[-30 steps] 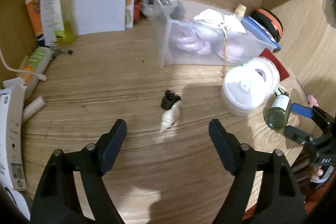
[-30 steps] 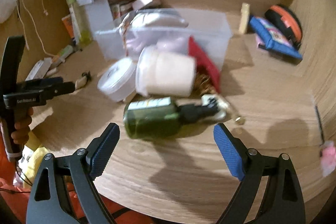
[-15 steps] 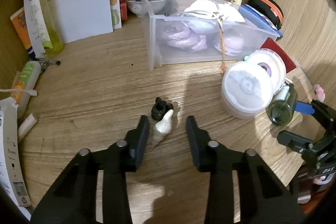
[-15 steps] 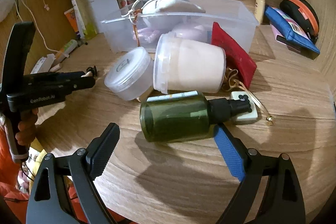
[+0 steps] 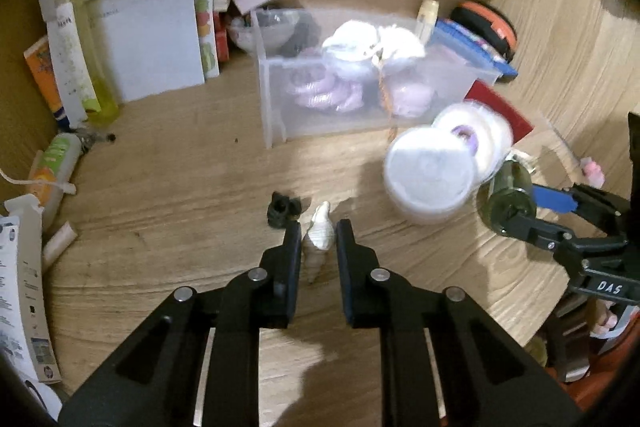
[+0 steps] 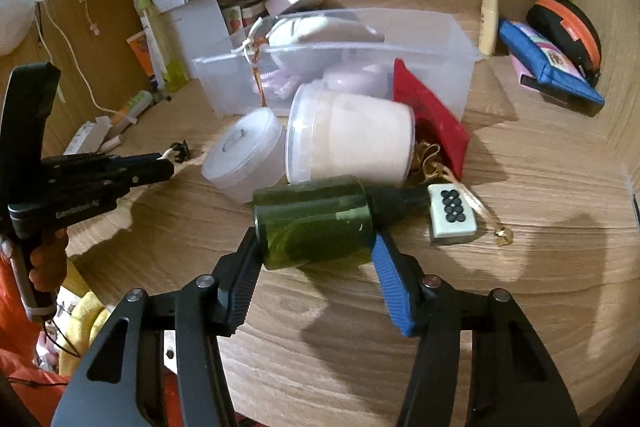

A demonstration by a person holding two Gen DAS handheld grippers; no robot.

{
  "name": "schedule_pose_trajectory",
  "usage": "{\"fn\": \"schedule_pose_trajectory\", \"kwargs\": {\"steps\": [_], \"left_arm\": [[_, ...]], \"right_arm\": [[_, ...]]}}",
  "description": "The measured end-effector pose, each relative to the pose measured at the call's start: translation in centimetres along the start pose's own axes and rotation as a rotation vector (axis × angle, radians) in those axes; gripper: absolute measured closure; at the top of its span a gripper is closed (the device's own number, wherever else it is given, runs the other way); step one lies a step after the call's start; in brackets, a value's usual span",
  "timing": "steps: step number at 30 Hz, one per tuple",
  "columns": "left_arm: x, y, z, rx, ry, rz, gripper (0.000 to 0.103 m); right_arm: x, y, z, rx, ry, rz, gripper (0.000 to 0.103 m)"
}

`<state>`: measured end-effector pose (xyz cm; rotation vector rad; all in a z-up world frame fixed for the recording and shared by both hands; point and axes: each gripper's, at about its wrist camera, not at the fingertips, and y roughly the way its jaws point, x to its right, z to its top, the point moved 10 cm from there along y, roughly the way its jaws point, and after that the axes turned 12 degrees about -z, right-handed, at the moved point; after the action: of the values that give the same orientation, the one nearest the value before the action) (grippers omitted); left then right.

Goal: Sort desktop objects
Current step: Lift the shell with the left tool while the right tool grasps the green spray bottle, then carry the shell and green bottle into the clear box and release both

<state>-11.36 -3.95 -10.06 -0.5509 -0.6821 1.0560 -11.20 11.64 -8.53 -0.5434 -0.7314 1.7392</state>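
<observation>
- Lately brought in tight: left gripper (image 5: 319,225), wide a second back, now pinched narrow on the pale spiral shell (image 5: 318,241), with hardly any gap showing at either pad.
- Seems not yet lifted; shell apparently resting on the wooden desk (image 5: 160,187), just below the centre of the left wrist view.
- Left outside that grip: a small black clip-like thing (image 5: 282,213), just beside the shell at its 10 o'clock, so only one item taken.
- Also just been closing: right gripper (image 6: 314,241), from wide down to about half, with the green bottle (image 6: 316,223) between its jaws.
- Looks like contact on both sides there, the black pad at the bottle's base and the blue pad at its shoulder, the bottle lying on its side at the middle of the right wrist view.
- Close by at the bottle's 3 o'clock: a mahjong tile (image 6: 452,217) near its black cap; at 12 o'clock, two white tubs (image 6: 348,143).
- Meaning for the sort: reaching over, both pickups secured or nearly so, lifting and carrying next.
- Likely destination, as a guess only: the clear bin (image 5: 276,107) at 12 o'clock from the shell, already holding pale and purple items.
- Worth minding: a smooth round bottle gripped end to end may slip or roll.
</observation>
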Motion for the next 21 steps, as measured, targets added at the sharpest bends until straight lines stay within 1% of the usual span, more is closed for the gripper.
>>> {"fn": "schedule_pose_trajectory", "kwargs": {"steps": [12,21], "left_arm": [[1.1,-3.5,3.5,0.141,0.005,0.001,0.086],[0.8,-4.9,6.9,0.223,0.008,0.021,0.086]], "right_arm": [[0.9,-4.2,2.3,0.126,-0.02,-0.015,0.052],[2.6,-5.7,5.8,0.208,-0.02,-0.042,0.052]]}}
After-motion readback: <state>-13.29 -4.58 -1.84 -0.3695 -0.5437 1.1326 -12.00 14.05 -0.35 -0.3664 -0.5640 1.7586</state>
